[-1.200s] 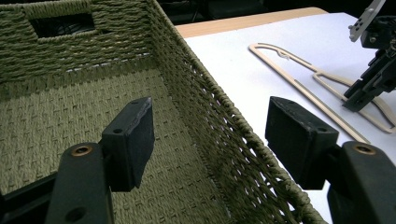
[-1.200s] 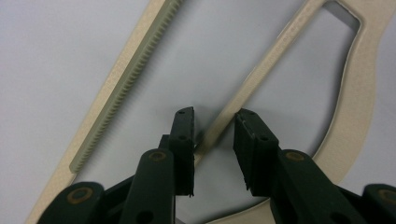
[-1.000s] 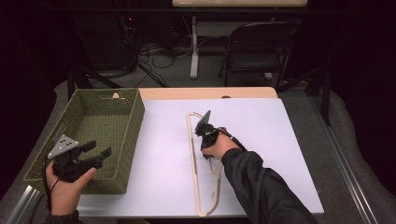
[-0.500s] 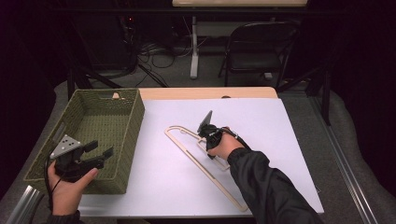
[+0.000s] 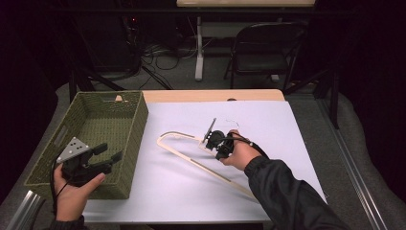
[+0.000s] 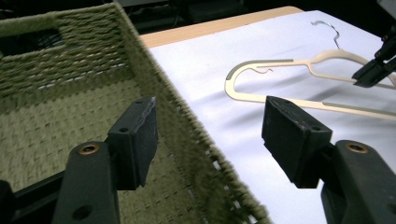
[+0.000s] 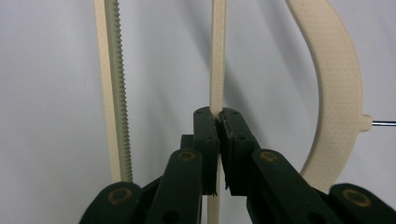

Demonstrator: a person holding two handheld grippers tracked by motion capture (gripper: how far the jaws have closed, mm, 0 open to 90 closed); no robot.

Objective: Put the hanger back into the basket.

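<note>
The right gripper is pressed together on a thin bar of the cream plastic clothes hanger; in the right gripper view its two black pads pinch this bar between them, with a ribbed bar at one side and the curved shoulder of the hanger at the other. The hanger lies across the middle of the white sheet that covers the wooden table. Its rounded end points toward the basket and its long bar runs toward the near right corner. The small metal hook is seen in the left gripper view, beyond the hanger body. It looks as if the gripped part is a little lifted from the sheet, but this is difficult to judge.

The left gripper is held over the near right corner of the olive-green woven basket, which stands at the left edge of the table. Its jaws are spread wide, with nothing between them, and they have just been closing a little.
</note>
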